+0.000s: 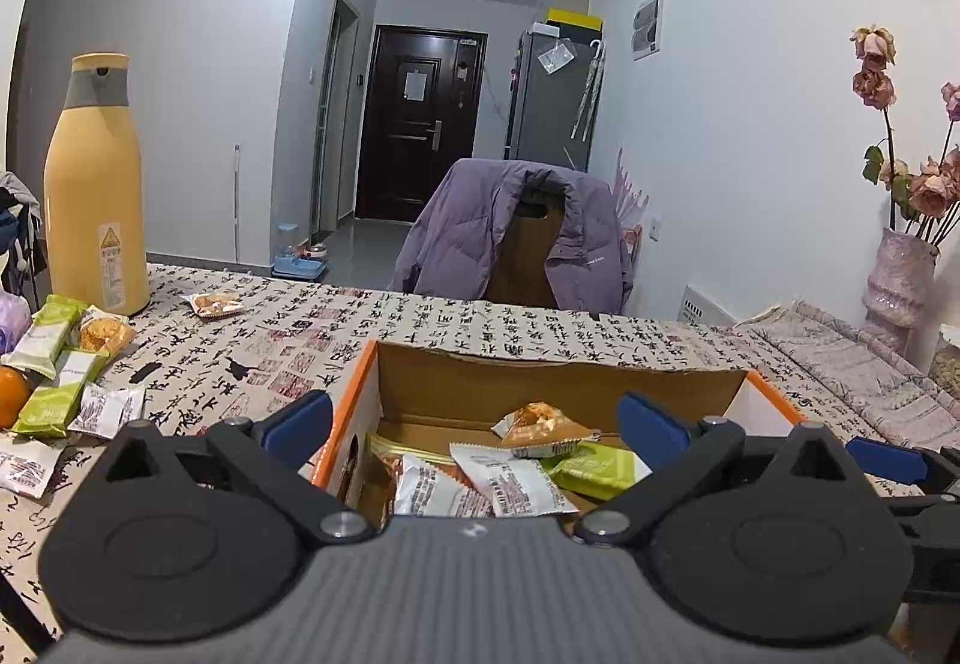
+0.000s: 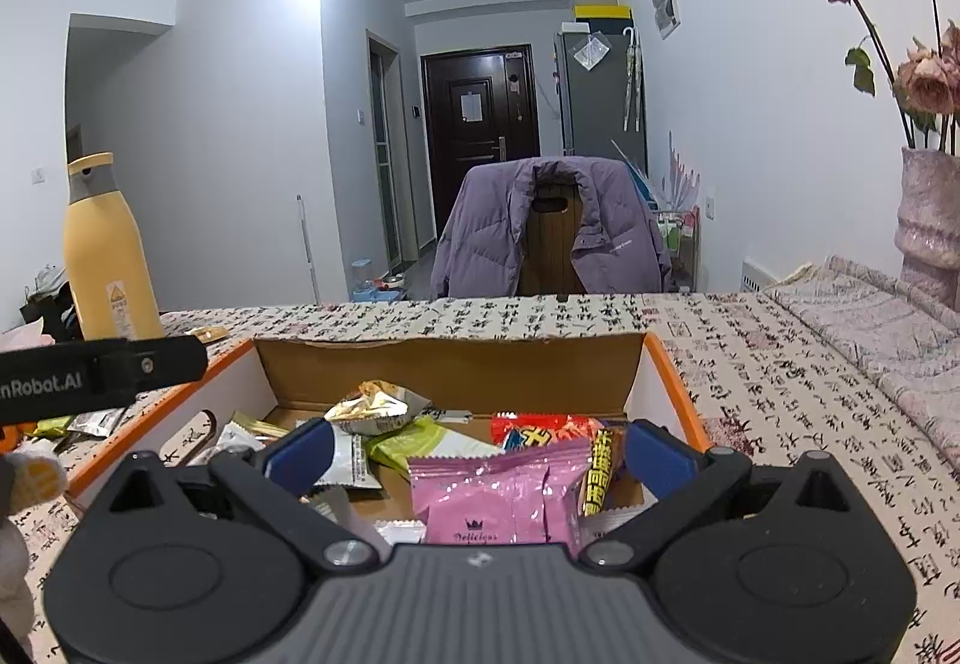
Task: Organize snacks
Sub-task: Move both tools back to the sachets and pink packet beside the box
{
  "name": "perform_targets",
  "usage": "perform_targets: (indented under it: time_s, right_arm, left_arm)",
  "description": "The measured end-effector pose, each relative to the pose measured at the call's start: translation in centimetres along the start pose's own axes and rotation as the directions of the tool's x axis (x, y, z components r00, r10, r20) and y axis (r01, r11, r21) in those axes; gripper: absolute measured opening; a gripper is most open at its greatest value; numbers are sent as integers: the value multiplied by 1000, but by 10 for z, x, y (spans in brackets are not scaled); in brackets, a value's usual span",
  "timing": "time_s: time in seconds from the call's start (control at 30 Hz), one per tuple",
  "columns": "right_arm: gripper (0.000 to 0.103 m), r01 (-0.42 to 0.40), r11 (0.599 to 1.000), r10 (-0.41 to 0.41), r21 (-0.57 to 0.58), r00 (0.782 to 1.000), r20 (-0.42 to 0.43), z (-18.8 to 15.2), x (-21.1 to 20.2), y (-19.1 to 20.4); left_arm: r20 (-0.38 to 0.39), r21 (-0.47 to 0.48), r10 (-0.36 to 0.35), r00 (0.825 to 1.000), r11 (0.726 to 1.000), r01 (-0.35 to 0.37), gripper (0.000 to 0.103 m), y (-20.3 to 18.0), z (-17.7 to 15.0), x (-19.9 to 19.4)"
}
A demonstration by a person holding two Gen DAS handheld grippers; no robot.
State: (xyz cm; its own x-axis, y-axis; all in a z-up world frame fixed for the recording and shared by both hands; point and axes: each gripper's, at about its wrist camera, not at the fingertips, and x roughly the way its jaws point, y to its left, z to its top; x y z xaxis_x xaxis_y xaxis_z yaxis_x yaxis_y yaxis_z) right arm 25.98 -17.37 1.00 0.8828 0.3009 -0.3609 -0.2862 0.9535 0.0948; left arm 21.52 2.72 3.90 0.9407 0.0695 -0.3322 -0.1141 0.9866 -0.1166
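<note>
— Cardboard, orange-rimmed: is that box [image 1: 384, 400] where the snacks sit?

— Yes. It stands open on the calligraphy-print tablecloth [image 1: 480, 322], right in front of both grippers. Inside lie a caramel-coloured pastry packet [image 1: 540, 427], a white wrapper [image 1: 510, 478], a green wafer bar [image 1: 594, 469], and, from the right wrist view, a pink packet [image 2: 504, 496] nearest the camera with a red-and-yellow pack [image 2: 552, 433] behind it.

— And the grippers?

— The left gripper [image 1: 474, 424] hangs over the near left part of the box, jaws spread wide, nothing between them. The right gripper [image 2: 480, 454] is the same, jaws apart over the pink packet, gripping nothing.

— Anything still outside the box?

— A loose cluster on the left of the table: green bars [image 1: 51, 328], another pastry packet [image 1: 105, 334], white wrappers [image 1: 108, 409], an orange [image 1: 12, 397]. One more pastry packet [image 1: 213, 304] lies farther back, near the tall yellow flask [image 1: 96, 184].

— What crowds the space?

— The box's near left wall stands between that cluster and the left gripper. Far right, a vase of dried roses [image 2: 930, 220] sits on a folded cloth. Beyond the table, a purple jacket [image 1: 516, 232] drapes a wooden chair.
</note>
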Motion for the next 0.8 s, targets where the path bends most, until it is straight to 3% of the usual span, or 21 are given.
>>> perform_targets:
  time_s: [0.37, 0.8]
  right_arm:
    - [103, -2, 999, 3, -33, 1000, 18, 5, -34, 11]
    - [103, -11, 998, 11, -55, 1000, -1, -18, -86, 23]
  left_arm:
    - [-5, 2, -12, 1000, 1000, 12, 103, -4, 5, -36]
    - [-11, 23, 3, 1000, 1000, -3, 103, 0, -14, -88]
